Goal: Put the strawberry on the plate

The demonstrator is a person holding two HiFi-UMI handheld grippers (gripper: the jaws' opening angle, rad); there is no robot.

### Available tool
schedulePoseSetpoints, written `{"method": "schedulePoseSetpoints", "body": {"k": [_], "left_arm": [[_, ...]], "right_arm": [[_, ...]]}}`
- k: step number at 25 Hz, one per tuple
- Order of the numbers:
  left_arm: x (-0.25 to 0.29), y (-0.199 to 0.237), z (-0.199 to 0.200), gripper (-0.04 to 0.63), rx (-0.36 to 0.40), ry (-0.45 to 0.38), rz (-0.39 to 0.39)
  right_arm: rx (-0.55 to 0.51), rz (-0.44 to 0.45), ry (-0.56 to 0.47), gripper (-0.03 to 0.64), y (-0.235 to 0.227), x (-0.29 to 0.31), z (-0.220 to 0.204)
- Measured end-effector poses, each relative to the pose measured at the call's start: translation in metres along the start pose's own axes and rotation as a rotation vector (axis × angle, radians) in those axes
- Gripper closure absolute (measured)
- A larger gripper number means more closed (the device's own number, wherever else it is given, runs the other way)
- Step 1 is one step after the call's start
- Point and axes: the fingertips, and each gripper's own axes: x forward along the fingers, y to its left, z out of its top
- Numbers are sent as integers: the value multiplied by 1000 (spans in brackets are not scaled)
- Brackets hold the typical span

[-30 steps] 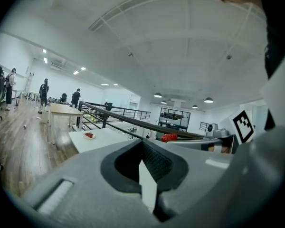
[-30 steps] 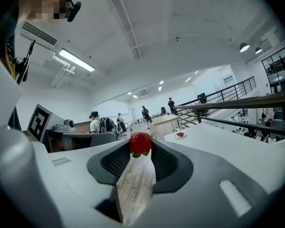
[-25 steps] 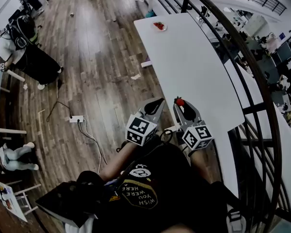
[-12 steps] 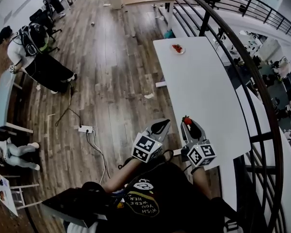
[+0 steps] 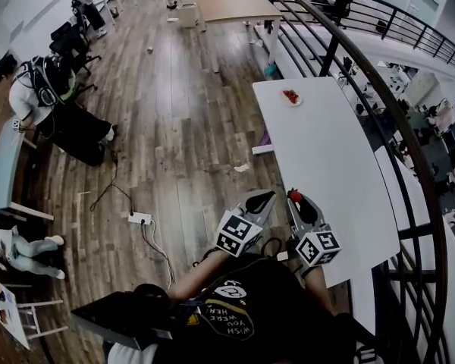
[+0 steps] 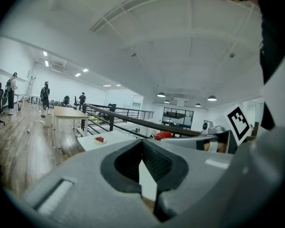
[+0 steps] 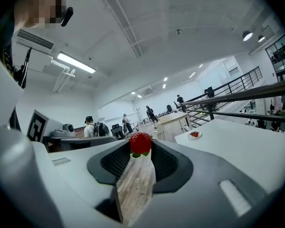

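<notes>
A red strawberry (image 5: 294,196) (image 7: 140,143) sits pinched at the tips of my right gripper (image 5: 296,198) (image 7: 140,147), held above the near left edge of the long white table (image 5: 326,150). My left gripper (image 5: 266,196) (image 6: 142,144) hangs just left of it over the wooden floor, its jaws together with nothing in them. The small white plate (image 5: 291,97) (image 6: 100,139) (image 7: 194,135) lies at the table's far end, well ahead of both grippers, with something red on it. In the left gripper view the strawberry (image 6: 163,135) shows off to the right.
A black metal railing (image 5: 379,89) curves along the table's right side. A wooden table (image 5: 239,2) stands beyond the far end. People stand by chairs (image 5: 42,82) at the left. A power strip (image 5: 140,218) with cables lies on the floor.
The head view has shifted, so the table and plate now sit lower and further right in it. Both grippers keep the same pose, with the strawberry still in the right one.
</notes>
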Motion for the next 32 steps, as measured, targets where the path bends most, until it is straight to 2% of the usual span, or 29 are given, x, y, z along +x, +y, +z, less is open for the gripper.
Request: {"method": "schedulePoseSetpoints", "body": {"k": [8,13,16,18,22,29,32], "left_arm": [[1,36,-6,595,-8,13,-22],[19,47,-4,593,-13,20,-22],[35,52,-1,555,-25,28,-64],[43,58,11,552,-33,7,-80],[66,71,31,552,-28,-30,-61],[116,85,32,552,-13,-14,-48],[127,96,37,552,0,-20,-16]], "right_arm": [[42,-51,18,474,0,33,-14],[51,-37,40,474,-11,51,-14],[46,-20,35,474,-20,68,-5],[37,-10,25,474,-26,79,7],[32,-12,1,474,-49,90,28],[43,-49,-31,474,-101,95,42],[52,-60,-29,474,-115,95,43]]}}
